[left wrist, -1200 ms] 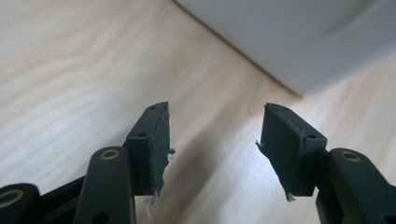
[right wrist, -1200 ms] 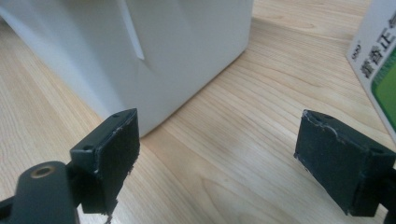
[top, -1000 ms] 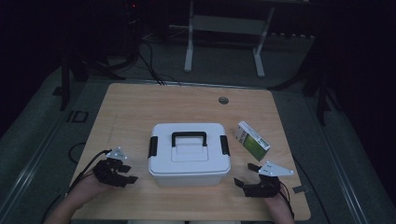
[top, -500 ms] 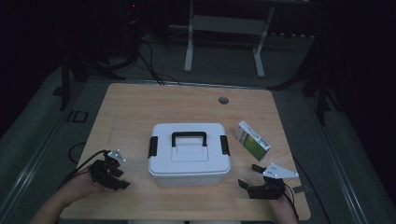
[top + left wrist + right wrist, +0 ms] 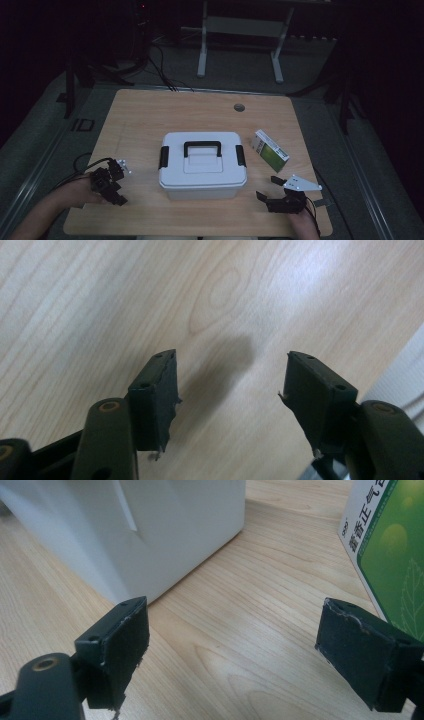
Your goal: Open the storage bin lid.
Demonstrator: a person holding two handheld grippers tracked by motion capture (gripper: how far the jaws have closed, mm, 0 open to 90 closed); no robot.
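A white lidded storage box (image 5: 203, 164) with a black handle and black side latches sits mid-table, lid on. A green and white carton (image 5: 270, 150) lies flat to its right. My left gripper (image 5: 111, 181) rests low at the table's front left, open, with bare wood between its jaws (image 5: 230, 385). My right gripper (image 5: 268, 187) sits at the front right, open, and looks along the table between the box's corner (image 5: 150, 525) and the carton (image 5: 395, 550). Neither gripper touches anything.
The wooden table (image 5: 150, 120) has a round cable hole (image 5: 239, 107) near its far edge. A white frame stand (image 5: 240, 45) and cables lie on the dark floor beyond. A hand and forearm (image 5: 55, 210) come in at the bottom left.
The left gripper has drawn back toward the front left edge, away from the box. The right gripper has slid slightly back toward the front edge.
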